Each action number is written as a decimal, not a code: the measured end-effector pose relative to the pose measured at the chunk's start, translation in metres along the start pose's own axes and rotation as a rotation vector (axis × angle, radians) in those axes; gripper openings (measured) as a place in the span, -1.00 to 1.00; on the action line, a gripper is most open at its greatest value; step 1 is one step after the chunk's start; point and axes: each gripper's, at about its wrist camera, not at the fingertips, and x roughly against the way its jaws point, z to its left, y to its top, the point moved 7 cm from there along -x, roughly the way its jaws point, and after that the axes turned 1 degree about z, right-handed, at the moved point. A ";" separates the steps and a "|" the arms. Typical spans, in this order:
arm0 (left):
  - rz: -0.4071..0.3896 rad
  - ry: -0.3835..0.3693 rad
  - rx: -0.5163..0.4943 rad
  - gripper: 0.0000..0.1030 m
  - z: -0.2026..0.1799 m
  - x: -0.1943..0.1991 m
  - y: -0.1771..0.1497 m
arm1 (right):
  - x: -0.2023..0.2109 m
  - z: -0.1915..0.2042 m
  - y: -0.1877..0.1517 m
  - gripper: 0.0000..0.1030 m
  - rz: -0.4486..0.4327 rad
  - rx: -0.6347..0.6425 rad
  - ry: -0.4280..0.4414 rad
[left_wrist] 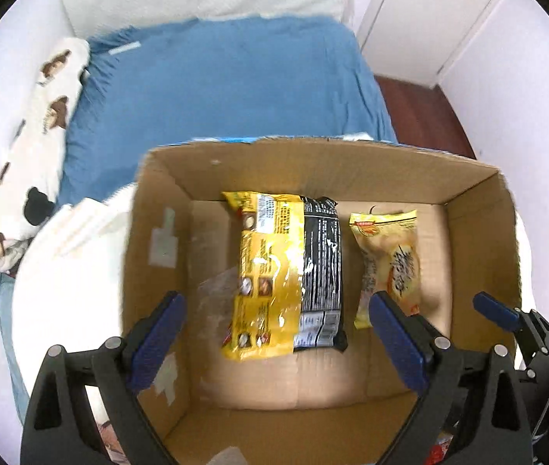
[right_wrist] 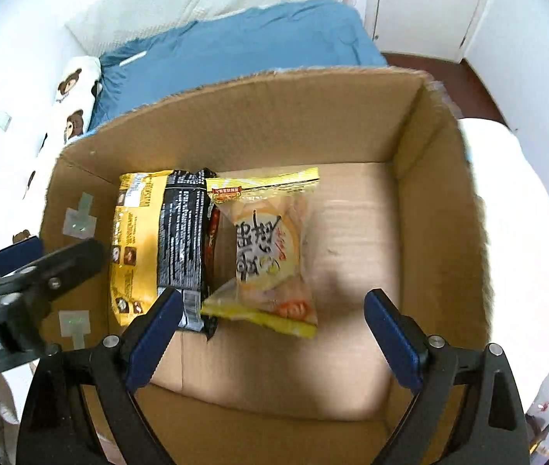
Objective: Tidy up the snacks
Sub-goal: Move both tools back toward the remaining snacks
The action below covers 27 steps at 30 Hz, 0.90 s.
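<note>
Left gripper and right gripper both open, empty, above box; two packets inside.

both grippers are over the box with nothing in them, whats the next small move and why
Probably lift both out of the cardboard box and go for another snack. The left gripper and right gripper hang open and empty, while the yellow-black packet and the pale yellow snack bag already lie side by side on the box floor, with bare floor to their right.
</note>
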 end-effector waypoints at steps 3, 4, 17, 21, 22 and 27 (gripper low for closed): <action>-0.052 0.012 -0.007 0.88 -0.002 0.023 -0.016 | 0.028 0.004 -0.014 0.87 -0.046 -0.003 -0.010; -0.070 0.016 -0.009 0.88 -0.002 0.032 -0.022 | 0.035 0.009 -0.015 0.87 -0.055 -0.004 -0.004; -0.204 0.017 0.015 0.88 -0.003 0.110 -0.096 | 0.121 0.021 -0.078 0.87 -0.201 0.061 -0.024; -0.215 0.005 0.039 0.88 0.002 0.123 -0.123 | 0.139 0.025 -0.105 0.87 -0.200 0.064 0.000; -0.217 0.009 0.044 0.88 0.005 0.125 -0.130 | 0.141 0.024 -0.116 0.87 -0.188 0.061 0.007; -0.167 0.041 0.060 0.88 0.020 0.109 -0.182 | 0.123 0.013 -0.163 0.87 -0.095 0.027 0.047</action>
